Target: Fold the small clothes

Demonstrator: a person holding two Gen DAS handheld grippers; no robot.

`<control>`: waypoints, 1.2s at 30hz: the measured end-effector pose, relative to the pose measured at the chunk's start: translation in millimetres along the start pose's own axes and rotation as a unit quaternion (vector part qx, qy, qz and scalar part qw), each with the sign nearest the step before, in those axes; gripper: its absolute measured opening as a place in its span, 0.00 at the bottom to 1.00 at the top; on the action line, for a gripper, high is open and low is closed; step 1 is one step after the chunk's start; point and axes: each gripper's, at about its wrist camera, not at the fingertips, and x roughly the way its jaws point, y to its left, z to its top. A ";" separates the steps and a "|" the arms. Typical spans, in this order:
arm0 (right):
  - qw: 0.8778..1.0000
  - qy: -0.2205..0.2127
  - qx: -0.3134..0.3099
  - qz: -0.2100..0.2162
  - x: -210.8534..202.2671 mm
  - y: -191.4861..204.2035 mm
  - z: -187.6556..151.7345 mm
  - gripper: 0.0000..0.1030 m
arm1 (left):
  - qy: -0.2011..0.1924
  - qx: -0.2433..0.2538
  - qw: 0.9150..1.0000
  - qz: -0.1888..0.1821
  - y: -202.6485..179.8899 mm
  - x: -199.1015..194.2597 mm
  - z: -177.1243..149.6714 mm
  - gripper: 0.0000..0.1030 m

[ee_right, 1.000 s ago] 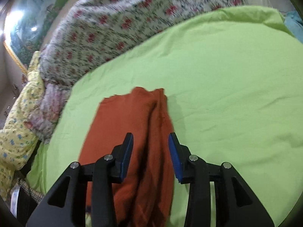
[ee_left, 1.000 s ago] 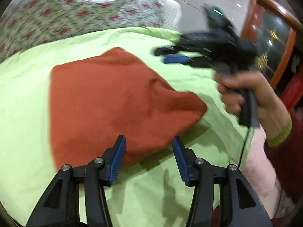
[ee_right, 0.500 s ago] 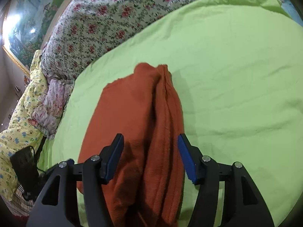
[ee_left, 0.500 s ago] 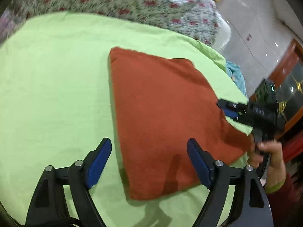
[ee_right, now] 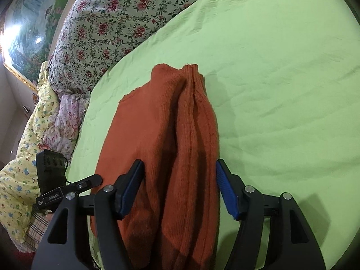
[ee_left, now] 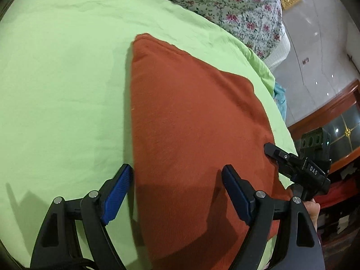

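A rust-orange knit garment [ee_left: 193,123] lies folded on the lime-green sheet [ee_left: 63,78]. My left gripper [ee_left: 177,193] is open, its jaws spread wide over the garment's near left edge, holding nothing. In the right wrist view the garment [ee_right: 171,139] shows stacked folded edges along its right side. My right gripper [ee_right: 180,189] is open and straddles those folds from above. The right gripper also shows in the left wrist view [ee_left: 299,166] at the garment's right edge. The left gripper shows in the right wrist view [ee_right: 65,189] at the garment's left edge.
A floral quilt [ee_right: 117,22] lies along the far side of the bed. A yellow patterned blanket [ee_right: 20,168] is heaped at the left. A tiled floor [ee_left: 315,56] and a wooden door frame [ee_left: 326,112] lie beyond the bed's right edge.
Both grippers have opened wider and come down closer over the garment. The left view has swung from the garment's side to its near edge. The garment lies still.
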 end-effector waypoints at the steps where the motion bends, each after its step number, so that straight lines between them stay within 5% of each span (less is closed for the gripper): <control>1: 1.000 0.001 0.001 0.004 1.9 -0.4 0.8 0.64 | 0.000 0.004 1.000 -0.001 -1.6 3.7 0.3 0.77; 4: 1.000 0.010 -0.002 0.015 8.7 0.2 0.7 0.63 | -0.008 0.015 1.000 0.004 -4.8 8.8 -1.0 0.66; 7: 0.999 0.021 -0.013 0.023 14.7 3.4 -1.5 0.44 | -0.017 0.024 1.000 0.005 -7.8 8.7 -0.1 0.39; 10: 0.999 0.015 -0.021 0.023 11.9 9.3 -3.4 0.37 | -0.029 0.030 0.999 -0.010 -8.6 -6.3 -2.1 0.26; 18: 0.997 0.008 -0.035 0.064 7.3 47.7 -16.3 0.32 | -0.088 0.034 0.996 -0.010 -2.8 -89.6 -31.2 0.23; 28: 0.980 0.061 -0.100 0.159 73.7 155.3 -66.8 0.32 | -0.166 -0.014 0.984 0.058 66.7 -205.6 -92.9 0.23; 36: 0.974 0.101 -0.117 0.167 126.7 194.7 -92.1 0.33 | -0.157 -0.065 0.982 0.080 128.9 -214.4 -124.5 0.26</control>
